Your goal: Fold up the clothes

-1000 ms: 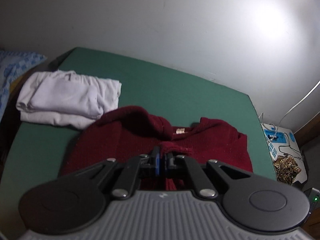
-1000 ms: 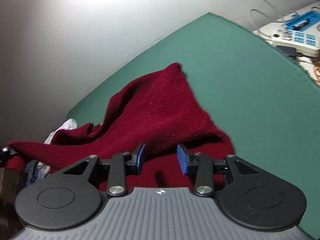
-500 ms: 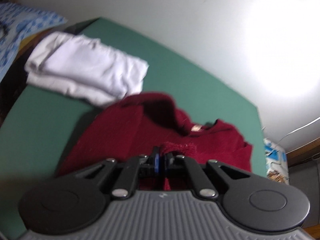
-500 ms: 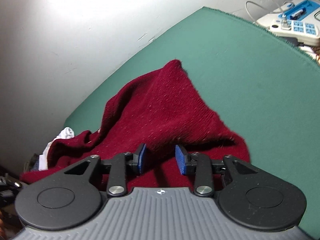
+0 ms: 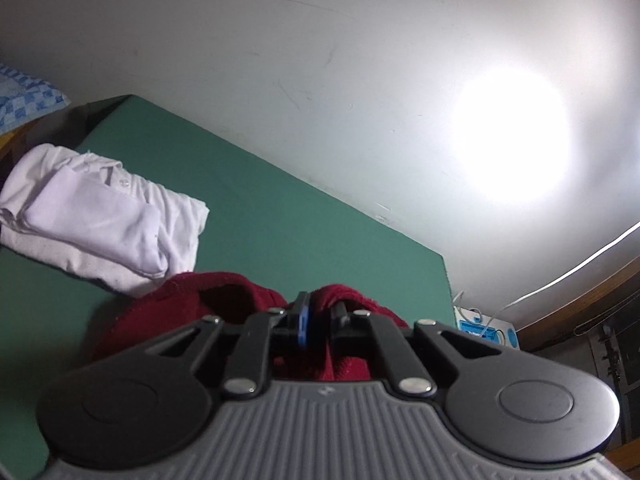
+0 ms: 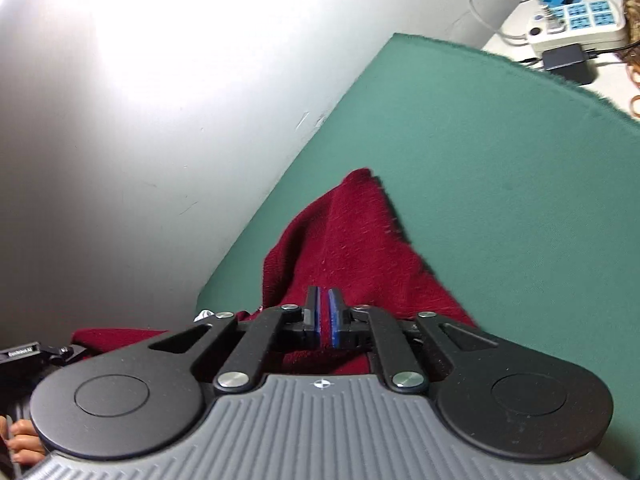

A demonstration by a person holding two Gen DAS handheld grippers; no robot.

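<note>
A dark red knit sweater [image 5: 224, 300] lies bunched on the green-covered table [image 5: 280, 216]. My left gripper [image 5: 320, 314] is shut on a fold of it, and red fabric bulges up between and over the fingers. In the right wrist view the sweater [image 6: 352, 240] rises to a point just past my right gripper [image 6: 324, 310]. That gripper is shut on the sweater, its blue pads [image 6: 334, 320] nearly touching with a thin strip of red between them. Most of the sweater's body is hidden under both grippers.
A folded white garment [image 5: 100, 216] sits on the table's left side, close to the sweater. A grey wall runs along the far edge. A white and blue power strip [image 6: 576, 20] with cables lies beyond the table's right end. A hand [image 6: 20, 444] shows at lower left.
My right gripper, open before, has shut on the sweater. The left gripper, still shut on the fabric, has tilted upward, so less of the sweater and more wall shows.
</note>
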